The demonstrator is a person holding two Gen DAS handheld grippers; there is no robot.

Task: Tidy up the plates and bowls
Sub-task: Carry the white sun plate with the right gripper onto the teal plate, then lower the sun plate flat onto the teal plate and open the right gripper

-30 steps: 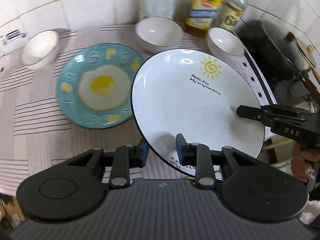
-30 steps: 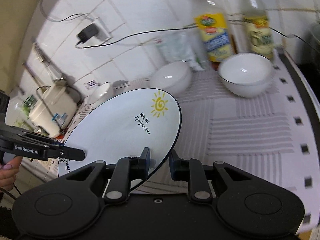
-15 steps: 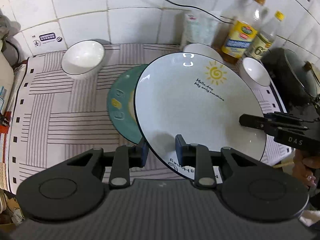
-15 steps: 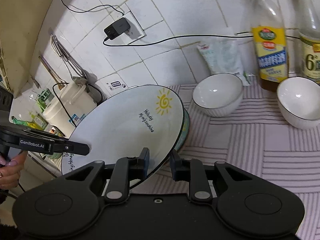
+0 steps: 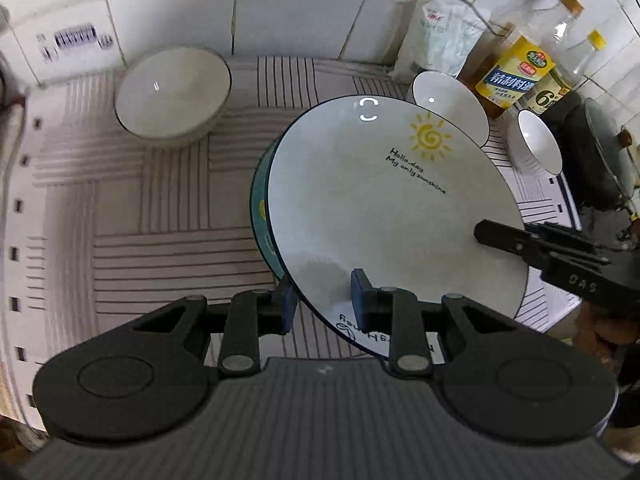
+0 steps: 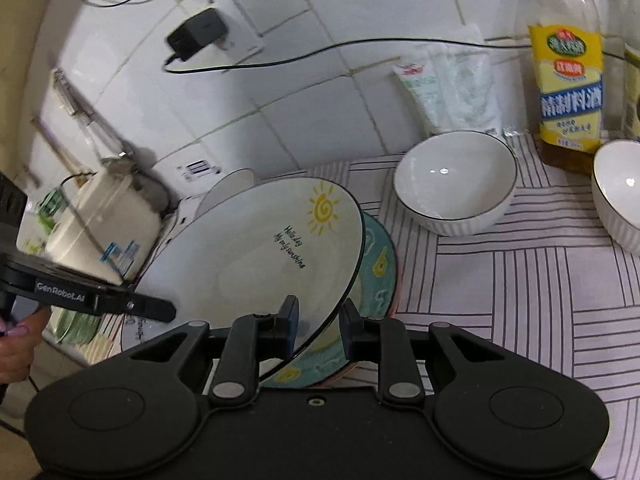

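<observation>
A white plate with a yellow sun and black lettering (image 5: 384,208) hangs over a teal egg-print plate (image 5: 259,208) that lies on the striped cloth. My left gripper (image 5: 323,300) is shut on the white plate's near rim. My right gripper (image 6: 318,324) is shut on the opposite rim of the white plate (image 6: 256,256); its fingers also show in the left wrist view (image 5: 504,236). The teal plate (image 6: 378,276) peeks out beneath. White bowls stand around: one at the back left (image 5: 174,92), two at the back right (image 5: 448,100) (image 5: 538,146).
Oil and vinegar bottles (image 5: 516,72) and a white bag (image 5: 440,36) stand against the tiled wall. A dark wok (image 5: 600,152) sits at the right. A white rice cooker (image 6: 104,224) stands at the counter's left end. A charger and cable (image 6: 196,36) hang on the wall.
Both grippers have carried the white plate leftwards over the teal plate, which is now almost wholly covered. The grip on both rims is unchanged.
</observation>
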